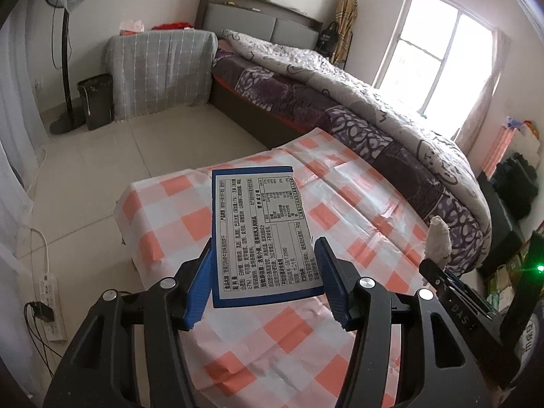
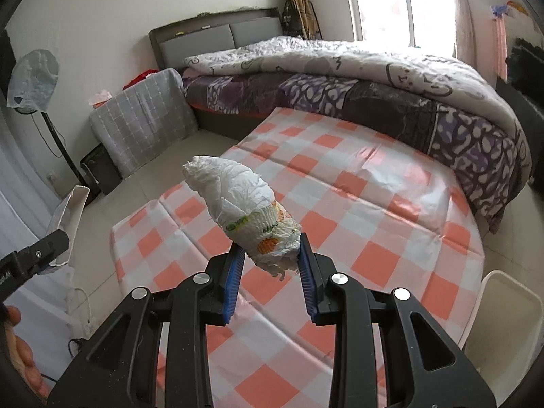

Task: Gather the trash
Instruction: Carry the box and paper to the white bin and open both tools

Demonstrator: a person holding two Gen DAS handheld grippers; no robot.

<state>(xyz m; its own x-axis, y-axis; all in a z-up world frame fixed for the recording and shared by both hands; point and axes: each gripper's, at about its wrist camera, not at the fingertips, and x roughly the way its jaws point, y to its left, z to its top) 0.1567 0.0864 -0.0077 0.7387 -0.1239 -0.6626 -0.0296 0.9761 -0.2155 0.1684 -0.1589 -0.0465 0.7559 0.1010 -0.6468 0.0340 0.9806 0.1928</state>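
Observation:
A flat blue-edged packet [image 1: 261, 224] with a white printed label is clamped between the blue pads of my left gripper [image 1: 264, 243], lifted above the checked table [image 1: 340, 204]. My right gripper [image 2: 270, 246] is shut on a rolled white diaper-like wad [image 2: 238, 200] with a fruit print, also held above the table [image 2: 374, 204]. In the left wrist view the wad [image 1: 438, 238] pokes up at the right edge. In the right wrist view the packet [image 2: 69, 217] shows edge-on at the far left, in the left gripper [image 2: 57, 241].
A black waste bin [image 1: 97, 102] stands on the floor beside a cloth-covered cabinet [image 1: 159, 71] and a fan stand [image 1: 66, 68]. The bed [image 1: 340, 95] runs behind the table. A white plastic seat [image 2: 503, 323] sits at the table's right. A power strip [image 1: 51, 302] lies on the floor.

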